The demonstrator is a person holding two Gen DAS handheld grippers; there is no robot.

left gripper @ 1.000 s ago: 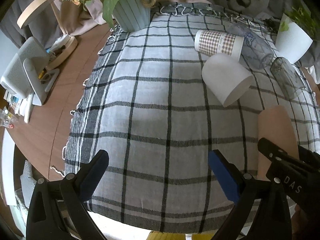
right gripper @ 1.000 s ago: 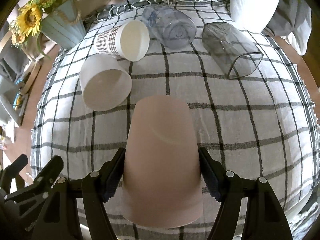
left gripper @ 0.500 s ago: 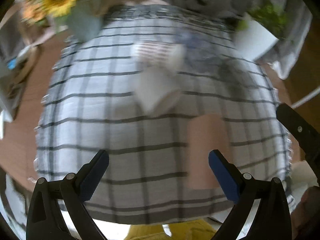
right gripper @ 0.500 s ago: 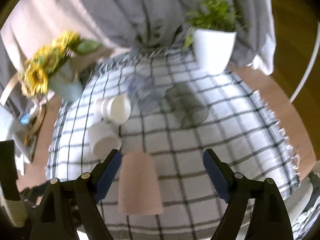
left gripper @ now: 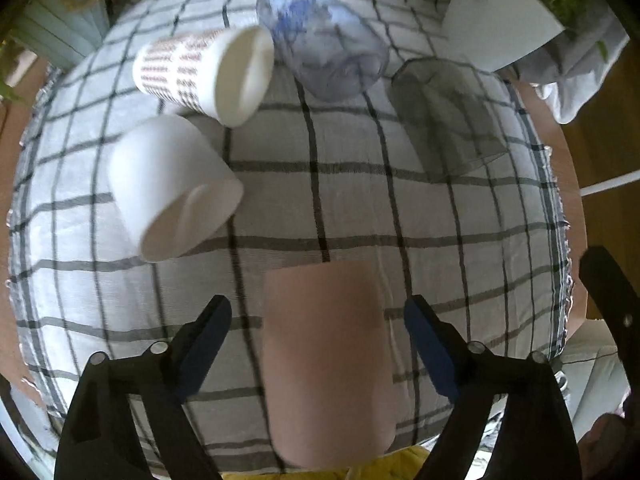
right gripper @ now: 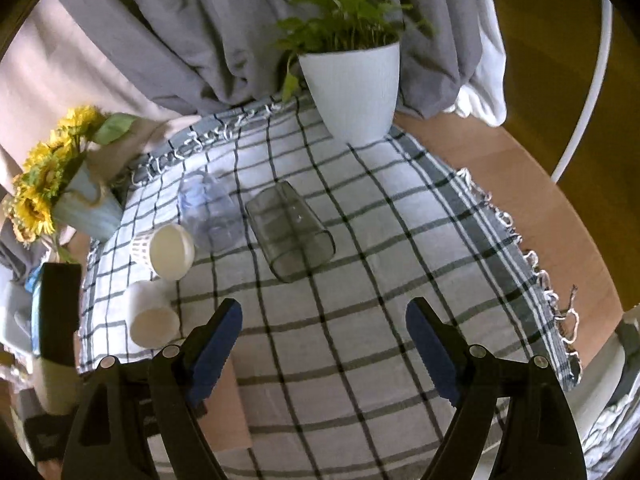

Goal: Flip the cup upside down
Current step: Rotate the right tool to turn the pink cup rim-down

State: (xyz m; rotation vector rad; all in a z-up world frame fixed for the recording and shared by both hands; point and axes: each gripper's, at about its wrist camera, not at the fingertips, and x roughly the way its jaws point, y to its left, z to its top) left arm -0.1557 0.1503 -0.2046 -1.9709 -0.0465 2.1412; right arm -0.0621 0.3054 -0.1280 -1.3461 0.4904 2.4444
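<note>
A plaid tablecloth [right gripper: 360,340] covered most of the wooden table [right gripper: 560,216], with grey curtains [right gripper: 200,28] hanging behind it at 12 o'clock in the right wrist view. On the cloth's far edge stood a white planter [right gripper: 354,88] with a leafy green plant, and at 9 o'clock a pale blue vase [right gripper: 86,208] of sunflowers.

The pink cup [left gripper: 326,364] stood upside down on the cloth, closed base uppermost, at 6 o'clock in the left wrist view. It sat between the spread blue pads of the left gripper [left gripper: 318,340], which were wide apart with a gap visible on either side of the cup. In the right wrist view only a strip of that cup [right gripper: 230,412] showed at 7 o'clock, behind the near finger.

The right gripper [right gripper: 324,340] was likewise wide open, holding nothing, with bare cloth between its pads.

Four other cups lay on their sides. A smoky grey glass [right gripper: 290,232] lay near the centre, its mouth toward 5 o'clock. Just beside it toward 10 o'clock lay a clear tumbler with blue print [right gripper: 208,212]. A checked paper cup [right gripper: 166,252] lay next to the tumbler, its mouth facing the camera. A plain white cup [right gripper: 150,312] lay at 8 o'clock, close below the checked one.
</note>
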